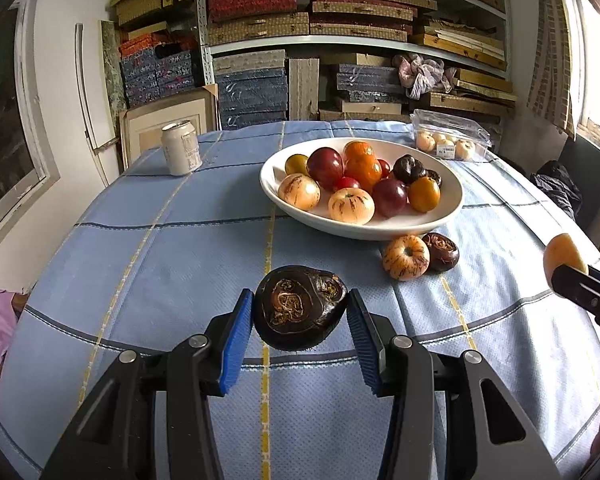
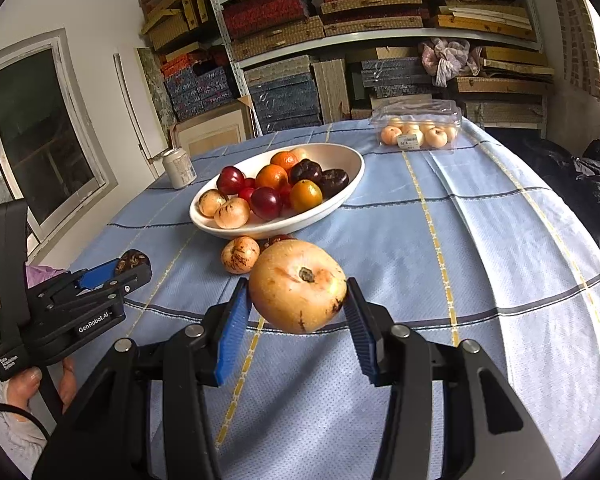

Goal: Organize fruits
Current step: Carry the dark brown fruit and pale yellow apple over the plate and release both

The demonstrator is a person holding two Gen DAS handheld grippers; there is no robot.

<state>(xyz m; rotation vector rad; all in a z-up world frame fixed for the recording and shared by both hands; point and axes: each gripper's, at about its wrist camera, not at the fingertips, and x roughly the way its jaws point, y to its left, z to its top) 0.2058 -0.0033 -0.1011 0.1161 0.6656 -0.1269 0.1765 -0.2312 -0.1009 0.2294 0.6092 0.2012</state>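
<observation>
A white oval bowl [image 1: 440,216] [image 2: 352,184] on the blue checked tablecloth holds several red, orange, dark and striped yellow fruits. My left gripper [image 1: 300,312] is shut on a dark brown fruit [image 1: 300,312], held above the cloth in front of the bowl. My right gripper [image 2: 298,292] is shut on a pale yellow fruit [image 2: 298,286], also lifted above the cloth. In the left wrist view that right gripper [image 1: 568,268] and its yellow fruit [image 1: 562,254] show at the right edge. A striped yellow fruit [image 1: 406,257] [image 2: 240,255] and a dark fruit [image 1: 442,252] lie on the cloth beside the bowl's near rim.
A pale drink can [image 1: 181,148] [image 2: 179,168] stands at the far left of the table. A clear plastic box of pale fruits [image 1: 450,140] [image 2: 418,130] sits at the far right. Shelves of stacked boxes rise behind. A person's hand [image 2: 36,384] holds the left gripper.
</observation>
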